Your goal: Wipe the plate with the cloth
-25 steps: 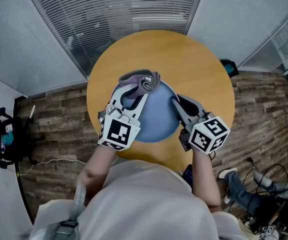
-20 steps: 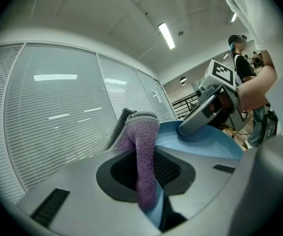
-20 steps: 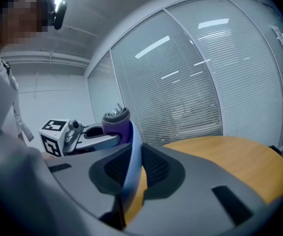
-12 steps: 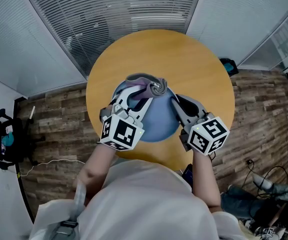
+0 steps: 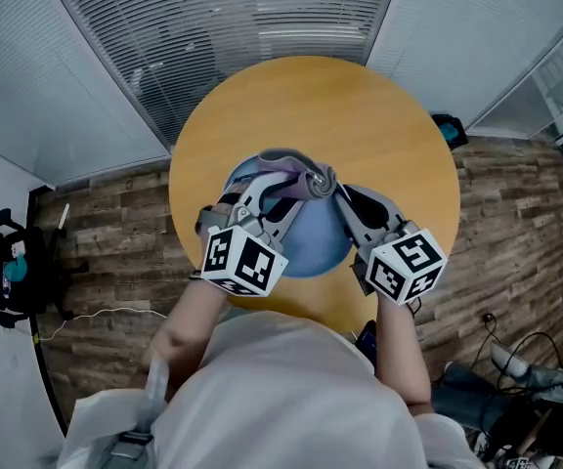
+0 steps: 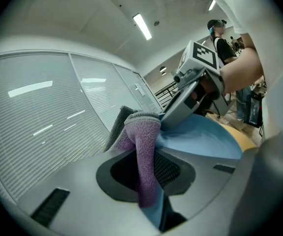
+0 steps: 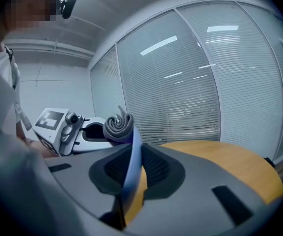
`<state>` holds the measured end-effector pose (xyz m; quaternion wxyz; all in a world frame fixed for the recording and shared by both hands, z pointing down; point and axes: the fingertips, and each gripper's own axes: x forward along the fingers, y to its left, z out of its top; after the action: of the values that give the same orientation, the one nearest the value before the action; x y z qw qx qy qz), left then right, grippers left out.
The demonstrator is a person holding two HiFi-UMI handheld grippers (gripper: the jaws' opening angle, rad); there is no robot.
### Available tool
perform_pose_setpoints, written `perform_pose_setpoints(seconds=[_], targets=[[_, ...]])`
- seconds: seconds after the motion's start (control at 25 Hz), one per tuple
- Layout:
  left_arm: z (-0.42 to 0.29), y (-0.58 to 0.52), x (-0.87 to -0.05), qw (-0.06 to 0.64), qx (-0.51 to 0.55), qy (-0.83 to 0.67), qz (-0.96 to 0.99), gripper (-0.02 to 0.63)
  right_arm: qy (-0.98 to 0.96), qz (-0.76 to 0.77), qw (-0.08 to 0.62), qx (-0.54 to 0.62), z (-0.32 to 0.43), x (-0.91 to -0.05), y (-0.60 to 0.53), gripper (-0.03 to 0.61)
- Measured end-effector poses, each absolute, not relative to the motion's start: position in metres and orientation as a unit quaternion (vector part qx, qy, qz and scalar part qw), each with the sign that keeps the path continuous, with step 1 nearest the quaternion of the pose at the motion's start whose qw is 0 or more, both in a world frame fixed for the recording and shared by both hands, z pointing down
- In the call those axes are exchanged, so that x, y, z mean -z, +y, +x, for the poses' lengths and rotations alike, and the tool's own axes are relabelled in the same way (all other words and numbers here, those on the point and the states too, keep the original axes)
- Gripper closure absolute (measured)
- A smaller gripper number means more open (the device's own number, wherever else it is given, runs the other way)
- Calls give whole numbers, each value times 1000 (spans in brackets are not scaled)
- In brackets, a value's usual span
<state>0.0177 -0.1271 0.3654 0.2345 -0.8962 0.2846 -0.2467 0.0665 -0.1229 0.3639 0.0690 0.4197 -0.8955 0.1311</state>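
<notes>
Counts: one round light-blue plate [image 5: 313, 240], one grey-and-purple terry cloth [image 5: 299, 176], one round wooden worktop [image 5: 360, 115], two tongs. Left tongs [image 5: 280, 191]: closed tight on the cloth, and the left gripper view shows a purple fold [image 6: 144, 154] pinched between the jaws, with the grey side bunched above it. The cloth sits at the plate's upper rim, centre of the head view, touching the blue surface. Right tongs [image 5: 346, 199]: closed on the plate's right rim; in the right gripper view the thin blue edge [image 7: 131, 168] runs straight up between the jaws, with the rolled cloth [image 7: 118, 125] at its top end. The plate is at the middle of the head view, over the lower part of the worktop [image 7: 220, 156]. Hard to tell: whether the plate rests on the worktop or is lifted off it, since both tongs and their marker cubes cover its lower edge. Most of the plate's left half is hidden under the left tongs. In the left gripper view the plate [image 6: 205, 139] is cut off by the tongs' body at lower right, and the right tongs [image 6: 193, 92] show at upper right.
</notes>
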Motion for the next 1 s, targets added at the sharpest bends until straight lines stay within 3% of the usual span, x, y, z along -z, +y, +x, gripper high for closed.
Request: perform_pose_setpoints(seconds=[0.52, 1.0], targets=[[29, -118, -390, 303, 337, 248, -857, 543, -888, 432, 64, -143, 78, -370, -122, 526], [14, -138, -396, 274, 361, 282, -846, 543, -886, 432, 48, -160, 86, -367, -128, 522]])
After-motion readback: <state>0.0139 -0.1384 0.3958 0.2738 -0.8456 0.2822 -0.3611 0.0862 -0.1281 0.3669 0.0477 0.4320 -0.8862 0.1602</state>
